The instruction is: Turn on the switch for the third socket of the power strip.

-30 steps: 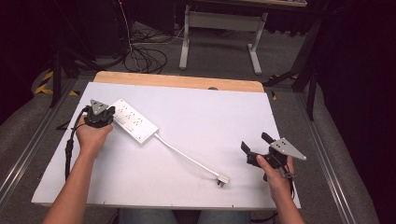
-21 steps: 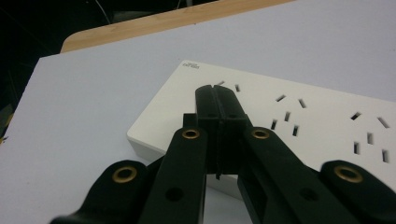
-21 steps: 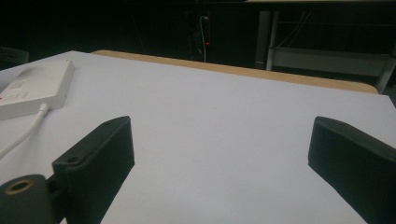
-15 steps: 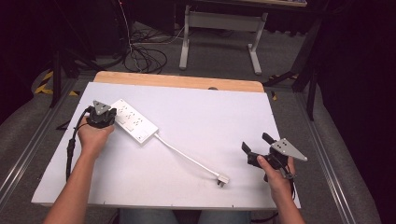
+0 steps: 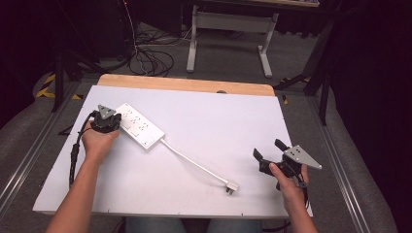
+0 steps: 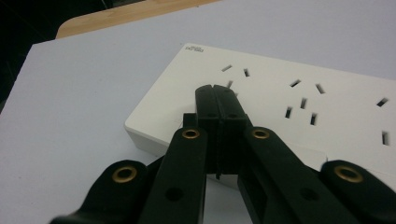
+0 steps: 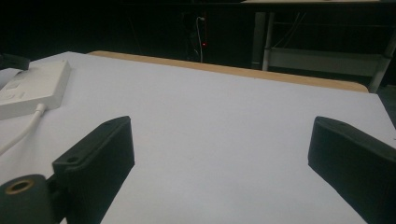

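A dim room with a grey carpeted floor (image 5: 228, 58) surrounds a white desk (image 5: 218, 121) edged by a wooden strip along its 12 o'clock side. A tangle of dark cables (image 5: 145, 58) lies on the floor beyond the desk, beside the legs of a grey stand (image 5: 228, 29). On the desk, toward 9 o'clock, lies a white power strip (image 5: 139, 124); its white cord (image 5: 192, 162) runs toward 5 o'clock and ends in a plug (image 5: 232, 186) lying flat near the desk's middle front. The left tongs (image 6: 216, 95) are pressed together, tips resting on the strip's top face at its 9 o'clock end, beside the first sockets. The right tongs (image 5: 268, 151), toward 4 o'clock, are spread wide above bare desk, well apart from the plug.
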